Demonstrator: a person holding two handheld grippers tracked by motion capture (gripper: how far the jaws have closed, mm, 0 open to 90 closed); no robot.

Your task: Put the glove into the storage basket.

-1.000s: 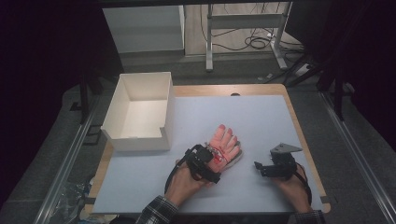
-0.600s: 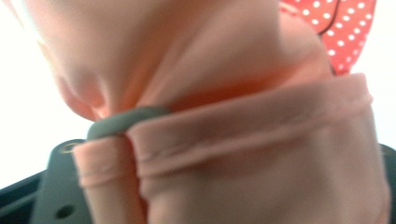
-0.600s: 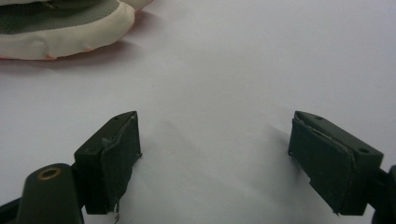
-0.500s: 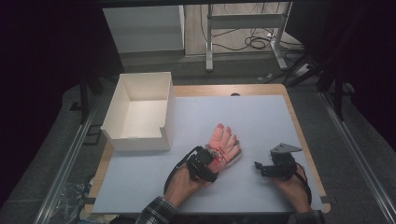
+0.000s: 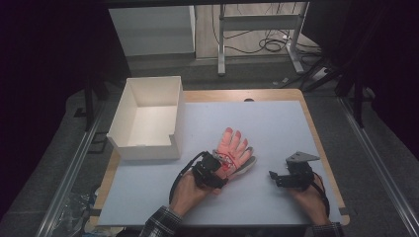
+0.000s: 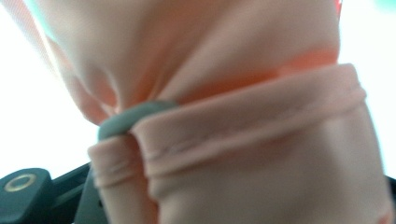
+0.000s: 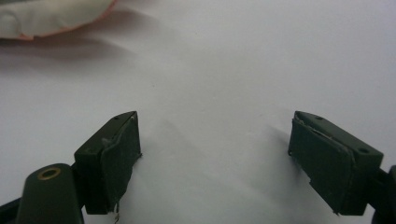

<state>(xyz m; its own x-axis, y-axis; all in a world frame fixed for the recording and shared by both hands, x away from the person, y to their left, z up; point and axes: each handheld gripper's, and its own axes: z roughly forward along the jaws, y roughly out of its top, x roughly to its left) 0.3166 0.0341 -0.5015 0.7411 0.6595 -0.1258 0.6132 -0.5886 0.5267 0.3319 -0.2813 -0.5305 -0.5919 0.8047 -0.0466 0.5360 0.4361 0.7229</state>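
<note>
- Here, the pink glove (image 5: 234,149) lies flat on the white sheet (image 5: 276,123) near the table's middle, fingers pointing away from me; its cuff end sits at my left gripper (image 5: 213,170)
- Close up, my left gripper view has the cuff hem (image 6: 243,126) bunched over a grey jaw pad, so I read that claw as clamped on the glove
- My right gripper (image 7: 215,154) rests on the sheet well apart from the glove, jaws wide apart and holding nothing
- A white box (image 5: 148,148), open on top, stands at the sheet's left edge
</note>
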